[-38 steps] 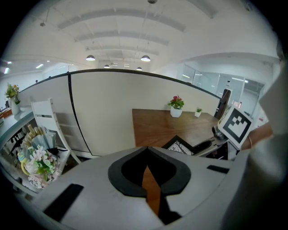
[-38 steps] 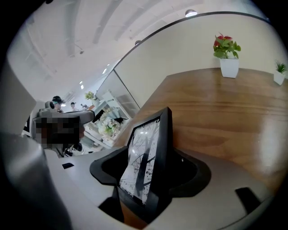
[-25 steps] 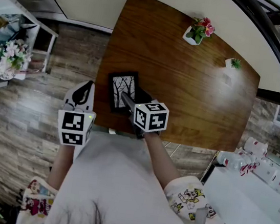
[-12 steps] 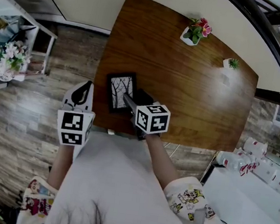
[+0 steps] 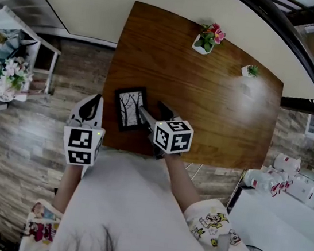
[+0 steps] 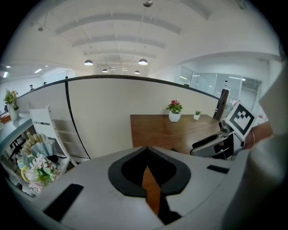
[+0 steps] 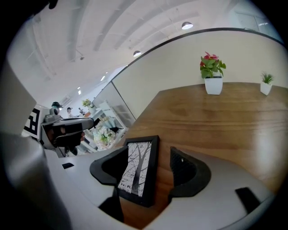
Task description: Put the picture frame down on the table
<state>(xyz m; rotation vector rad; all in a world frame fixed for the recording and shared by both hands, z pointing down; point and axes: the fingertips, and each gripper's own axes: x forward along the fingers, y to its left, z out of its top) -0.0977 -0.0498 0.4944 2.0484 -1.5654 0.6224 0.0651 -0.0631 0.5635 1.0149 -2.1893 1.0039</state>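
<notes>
The picture frame (image 5: 129,108), black with a tree print, lies flat on the brown table (image 5: 207,100) near its front left corner. My right gripper (image 5: 155,114) hangs just right of it and is open. In the right gripper view the picture frame (image 7: 140,168) lies between the spread jaws of the right gripper (image 7: 150,156); its left edge is hidden behind the left jaw, and bare wood shows beside the right pad. My left gripper (image 5: 92,105) is off the table's left edge over the floor, shut and empty. The left gripper (image 6: 147,157) has its pads together.
A white pot of red flowers (image 5: 205,39) and a small green plant (image 5: 249,70) stand at the table's far edge. A white shelf with a bouquet (image 5: 5,71) is on the left. Bottles (image 5: 269,182) lie on the right. The person's body is at the table's near edge.
The right gripper's jaws have spread and drawn slightly right of the frame, which now lies flat and free on the table. The left gripper has stayed put.
</notes>
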